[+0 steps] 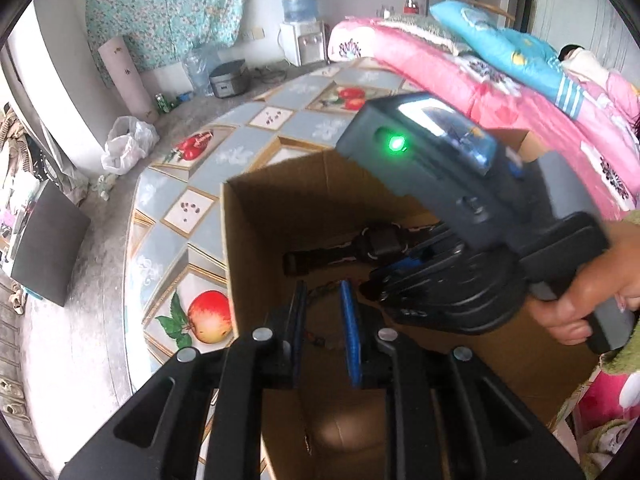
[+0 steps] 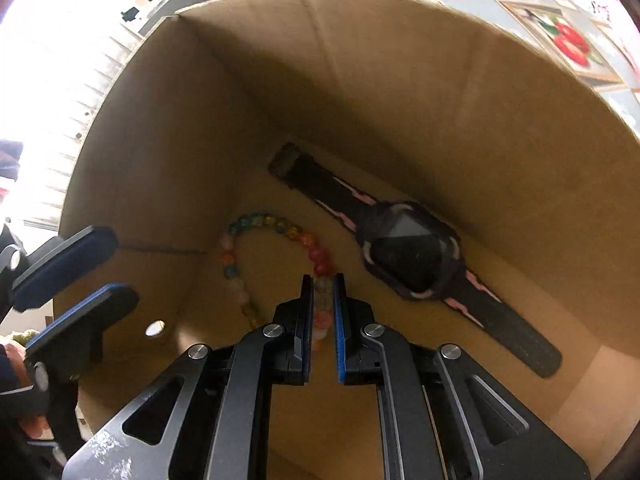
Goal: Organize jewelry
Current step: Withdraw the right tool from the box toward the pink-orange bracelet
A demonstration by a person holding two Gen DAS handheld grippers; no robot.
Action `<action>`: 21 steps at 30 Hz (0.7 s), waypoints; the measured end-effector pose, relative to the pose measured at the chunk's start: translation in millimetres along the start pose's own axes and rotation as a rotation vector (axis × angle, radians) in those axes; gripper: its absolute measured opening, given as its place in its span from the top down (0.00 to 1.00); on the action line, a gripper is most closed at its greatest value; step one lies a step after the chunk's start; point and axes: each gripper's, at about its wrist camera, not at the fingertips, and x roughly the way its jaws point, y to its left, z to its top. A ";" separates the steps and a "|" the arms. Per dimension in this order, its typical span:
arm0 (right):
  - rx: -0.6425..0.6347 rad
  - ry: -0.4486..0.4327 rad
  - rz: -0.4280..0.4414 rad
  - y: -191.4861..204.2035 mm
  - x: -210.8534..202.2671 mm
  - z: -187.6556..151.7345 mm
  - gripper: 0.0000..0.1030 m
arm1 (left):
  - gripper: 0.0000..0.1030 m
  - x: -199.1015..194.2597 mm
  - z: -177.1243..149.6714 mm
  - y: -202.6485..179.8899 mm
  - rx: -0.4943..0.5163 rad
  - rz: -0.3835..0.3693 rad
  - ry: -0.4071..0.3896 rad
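Note:
A cardboard box (image 2: 400, 92) stands on the tiled table; it also shows in the left wrist view (image 1: 256, 216). On its floor lie a black and pink watch (image 2: 412, 256), also in the left wrist view (image 1: 380, 240), and a multicoloured bead bracelet (image 2: 276, 222). My right gripper (image 2: 323, 280) reaches down into the box, its jaws narrowly apart around the bracelet's beads. My left gripper (image 1: 323, 288) hovers over the box's near-left rim, open and empty; it also shows in the right wrist view (image 2: 80, 276). The right gripper's body (image 1: 460, 184) hides part of the box interior.
The table top (image 1: 192, 208) has a fruit-pattern tiled cover. A bed with pink and blue quilts (image 1: 500, 80) is behind to the right. A water dispenser (image 1: 300, 20), a plastic bag (image 1: 128, 144) and a dark panel (image 1: 48, 244) stand on the floor at left.

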 end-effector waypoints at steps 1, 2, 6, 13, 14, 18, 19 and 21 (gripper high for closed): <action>-0.013 -0.018 -0.011 4.0 -2.2 0.2 0.90 | 0.83 -3.2 -0.9 1.4 -0.004 0.002 -0.010; -0.023 -0.032 -0.027 7.1 -4.9 0.1 0.89 | 0.83 -6.2 -1.2 3.6 -0.011 0.004 -0.020; -0.031 -0.084 -0.031 14.5 -26.0 -7.6 0.77 | 0.76 -24.2 -7.5 10.8 -0.030 0.012 -0.066; -0.028 -0.338 0.000 23.8 -126.2 -69.8 0.71 | 0.57 -57.1 -35.7 23.6 -0.103 0.000 -0.152; -0.021 -0.381 0.001 25.9 -141.1 -81.3 0.69 | 0.55 -61.3 -41.5 26.3 -0.121 0.004 -0.162; 0.007 -0.533 0.040 31.2 -190.3 -147.1 0.68 | 0.54 -87.3 -76.4 27.6 -0.166 -0.020 -0.258; 0.015 -0.561 0.068 34.2 -197.0 -170.2 0.68 | 0.53 -94.0 -87.3 23.9 -0.164 -0.034 -0.290; 0.027 -0.593 0.142 32.2 -200.6 -205.8 0.68 | 0.50 -103.5 -107.2 14.8 -0.160 -0.063 -0.338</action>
